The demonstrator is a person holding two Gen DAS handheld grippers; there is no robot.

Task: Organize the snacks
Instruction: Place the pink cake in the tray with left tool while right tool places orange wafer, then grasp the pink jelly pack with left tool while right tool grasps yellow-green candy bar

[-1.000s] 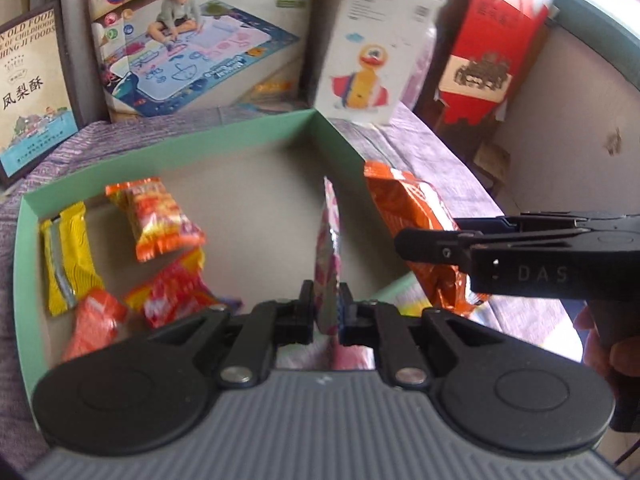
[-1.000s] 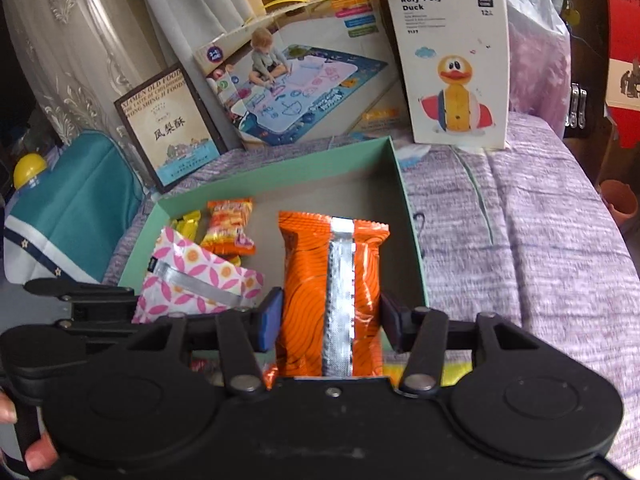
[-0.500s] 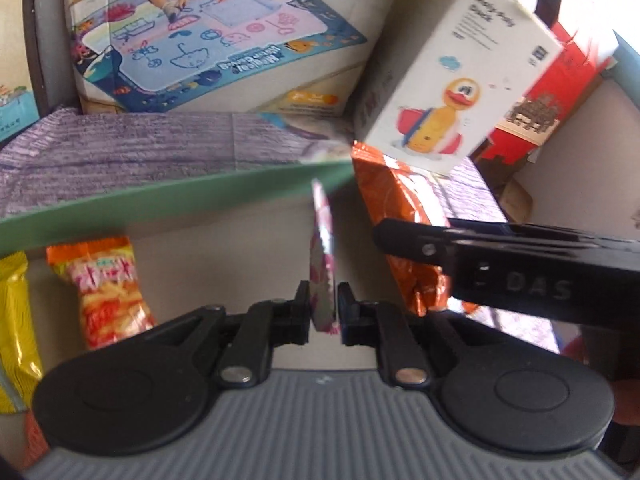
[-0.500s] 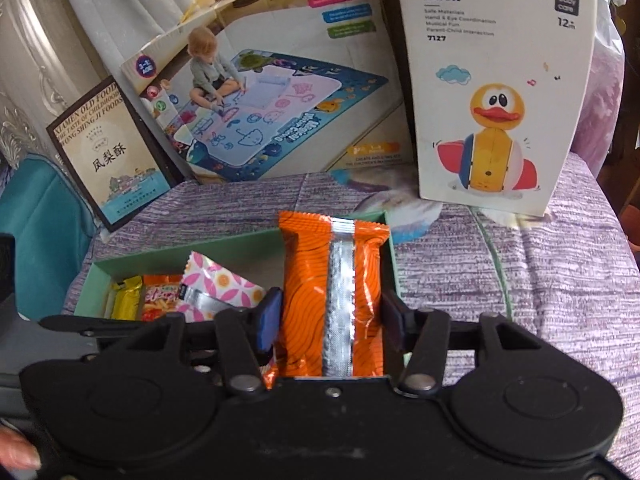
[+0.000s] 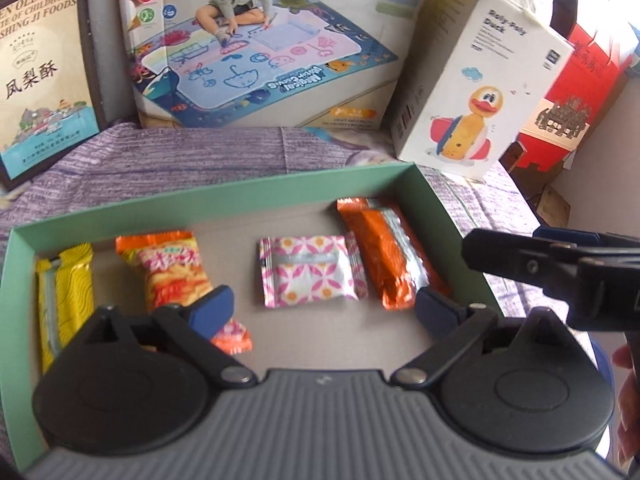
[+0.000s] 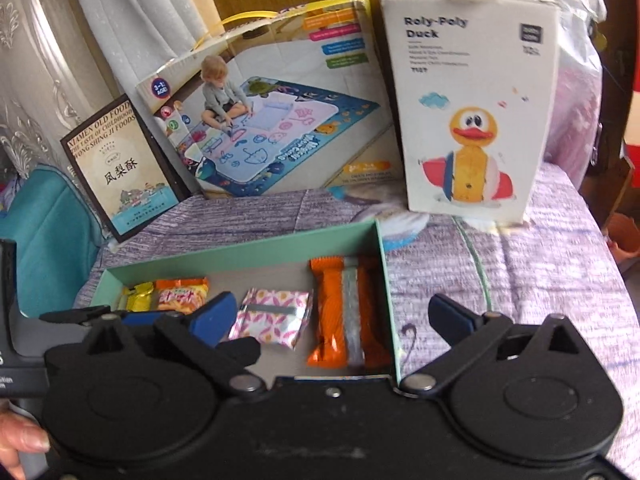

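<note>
A shallow green box [image 5: 240,208] lies on the purple cloth. Inside it, from left to right, are a yellow packet [image 5: 64,292], an orange-red packet [image 5: 172,276], a pink flower-print packet [image 5: 308,272] and an orange packet [image 5: 384,256]. My left gripper [image 5: 324,312] hangs over the box's near side with its jaws opening wide; the pads touch nothing. My right gripper [image 6: 332,316] is also opening, empty, above the orange packet [image 6: 344,312] at the box's right end [image 6: 384,280]. The pink packet [image 6: 272,316] lies just left of it.
Behind the box stand a drawing-mat toy box [image 5: 260,52], a white Roly-Poly Duck box [image 5: 480,92] and a pineapple-cake box [image 5: 40,72]. A red box [image 5: 580,92] is at the far right. A teal cushion [image 6: 44,232] lies to the left, off the cloth.
Both grippers have let go: the pink packet has left the left jaws, the orange packet the right. Both packets now lie flat at the box's right end.
</note>
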